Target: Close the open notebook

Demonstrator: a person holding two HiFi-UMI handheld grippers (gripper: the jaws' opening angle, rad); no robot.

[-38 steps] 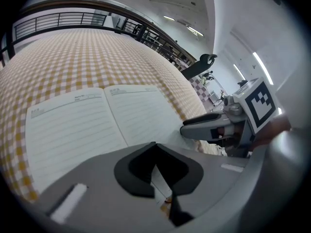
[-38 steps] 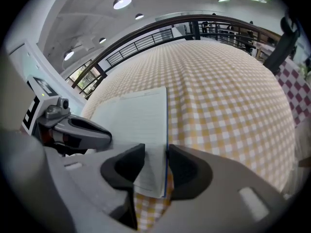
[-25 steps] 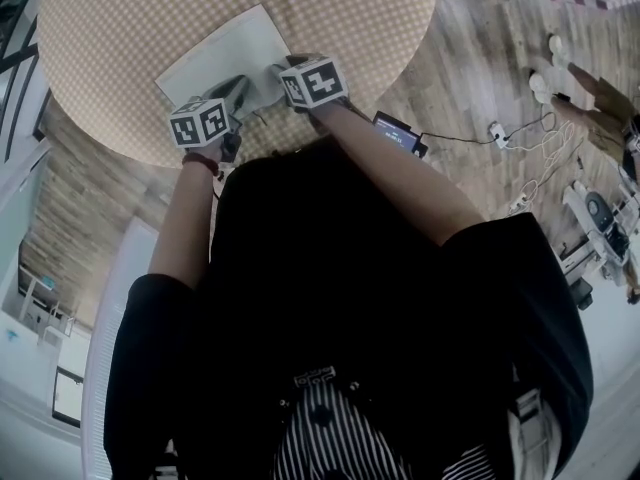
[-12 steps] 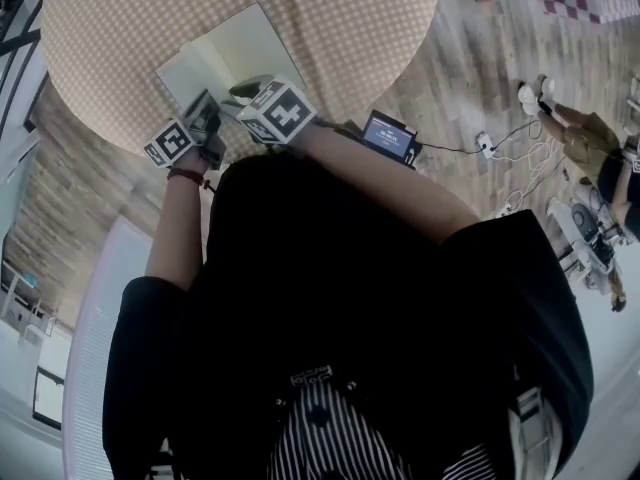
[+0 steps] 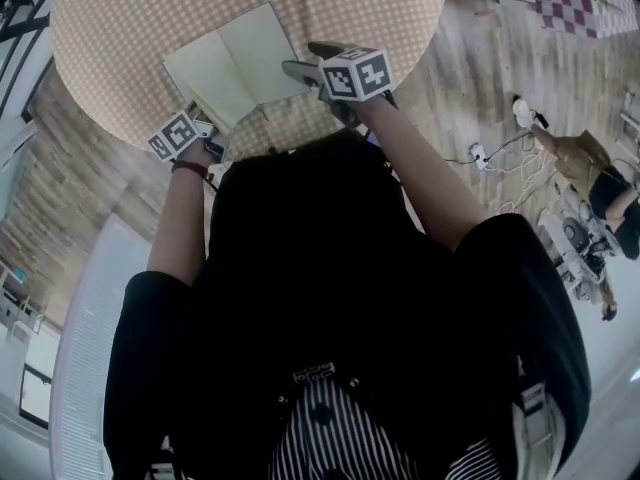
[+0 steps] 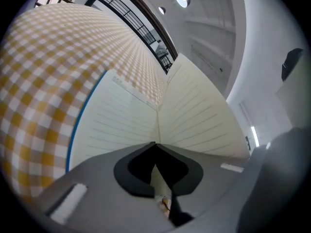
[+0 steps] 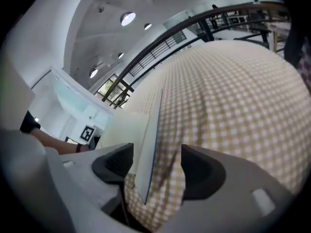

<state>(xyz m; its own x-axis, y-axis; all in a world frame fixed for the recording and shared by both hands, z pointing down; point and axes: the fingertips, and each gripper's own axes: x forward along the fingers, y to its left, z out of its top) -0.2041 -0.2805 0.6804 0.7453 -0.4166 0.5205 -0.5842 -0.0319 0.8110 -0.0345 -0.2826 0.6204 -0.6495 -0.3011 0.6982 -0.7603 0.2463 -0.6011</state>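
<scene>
- The jaws of my right hand-held gripper (image 7: 155, 165) have just opened wide; the raised half of the notebook (image 7: 146, 144) stands loose between them.
- My left hand-held gripper (image 6: 155, 148) is closed, just before the notebook's spine.

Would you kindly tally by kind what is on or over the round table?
Open white-paged, blue-edged notebook: 1
Grey hand-held tool: 2 (left tool; right tool, jaws just opened, notebook's raised half between them)
Round table with yellow-checked cloth: 1
Total: 4
</scene>
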